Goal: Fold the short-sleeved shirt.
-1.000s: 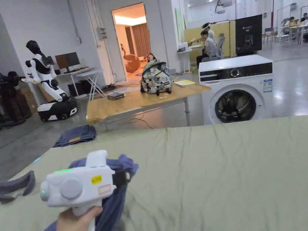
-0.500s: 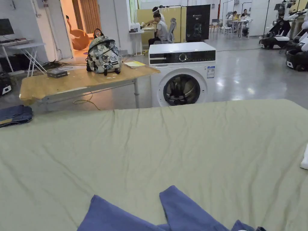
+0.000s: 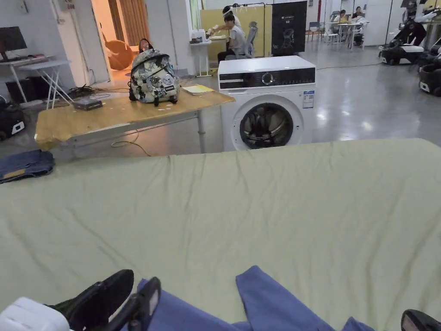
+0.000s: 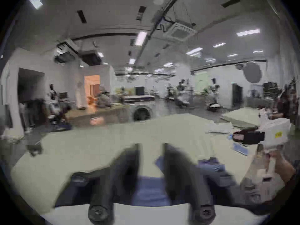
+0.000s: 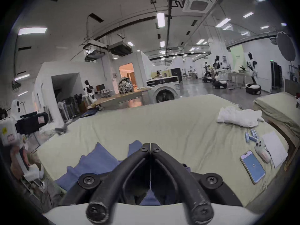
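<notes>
Your left tongs (image 3: 129, 297), black with a white body, sit at the lower left of the head view. They are wide apart, with the crumpled blue short-sleeved shirt (image 3: 262, 301) seen between them in the left gripper view. I cannot tell if they touch the cloth.

Your right tongs (image 5: 150, 145) are black too. In the right gripper view the two tips meet in the middle of the frame, closed tight, with nothing seen between them. Blue cloth lies under and behind them.

The shirt lies bunched at the bottom middle of the head view, on the near edge of the bed with the pale green sheet (image 3: 267, 202).

At the right of the right gripper view, a blue phone (image 5: 252, 166), some small blue tubes (image 5: 250, 136), a white sheet of paper (image 5: 274, 148) and a heap of white cloth (image 5: 238, 116) lie on the same bed.

Past the bed, in the upper middle of the head view, stands a white washing machine (image 3: 267, 101). To its left is a wooden table (image 3: 120, 116) with a patterned backpack (image 3: 154, 77) on it. Folded dark blue jeans (image 3: 26, 164) lie at the left edge.
</notes>
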Tool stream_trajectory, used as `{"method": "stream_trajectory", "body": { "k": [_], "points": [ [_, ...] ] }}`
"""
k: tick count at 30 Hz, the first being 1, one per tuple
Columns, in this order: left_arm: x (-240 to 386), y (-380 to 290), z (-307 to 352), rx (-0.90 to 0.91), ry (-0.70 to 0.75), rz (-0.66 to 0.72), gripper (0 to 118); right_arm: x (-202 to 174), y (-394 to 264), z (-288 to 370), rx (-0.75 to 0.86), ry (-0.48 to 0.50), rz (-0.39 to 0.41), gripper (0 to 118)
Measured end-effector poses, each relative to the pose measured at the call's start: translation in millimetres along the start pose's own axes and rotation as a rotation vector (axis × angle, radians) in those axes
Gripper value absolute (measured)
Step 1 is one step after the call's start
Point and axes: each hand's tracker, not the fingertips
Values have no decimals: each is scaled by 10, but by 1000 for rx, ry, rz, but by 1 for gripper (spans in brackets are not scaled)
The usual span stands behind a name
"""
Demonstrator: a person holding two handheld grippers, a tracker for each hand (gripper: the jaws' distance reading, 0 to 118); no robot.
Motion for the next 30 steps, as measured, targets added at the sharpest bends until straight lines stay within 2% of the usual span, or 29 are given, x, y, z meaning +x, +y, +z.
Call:
{"method": "stream_trajectory", "body": {
  "k": [3,7,9,13,14,16,17,19,22,24,28,30],
  "points": [
    [-156,-66,155,-46,123,73,0,-94,41,14,6,8,38,0],
    [-363,-136,181,-84,127,163,0,-93,79,-1,-3,56,-27,0],
    [-469,-132,76,-120,129,181,0,-102,76,10,-3,53,-21,0],
    [-759,-177,-436,-253,34,247,0,-87,28,57,-12,21,9,0],
    [-858,-209,-678,-312,-9,257,8,-52,-7,69,-16,19,-1,0],
    [-1138,-390,-1106,-396,-36,282,73,6,-61,90,-29,15,-37,0],
    [-1215,-496,-1367,-447,-51,275,80,36,-92,106,-32,7,-54,0],
    [-1201,-593,-1808,-469,-30,260,78,116,-148,146,-56,-29,-91,0],
    [-1278,-893,-2493,-650,18,178,78,249,-199,239,-53,-39,-128,0],
    [-1403,-1105,-2823,-761,29,233,78,342,-216,286,-65,-79,-135,0],
    [-1457,-1494,-3127,-840,124,211,78,481,-257,386,-78,-156,-136,0],
    [-1497,-1610,-3215,-893,126,251,65,544,-291,421,-93,-175,-151,0]
  ]
}}
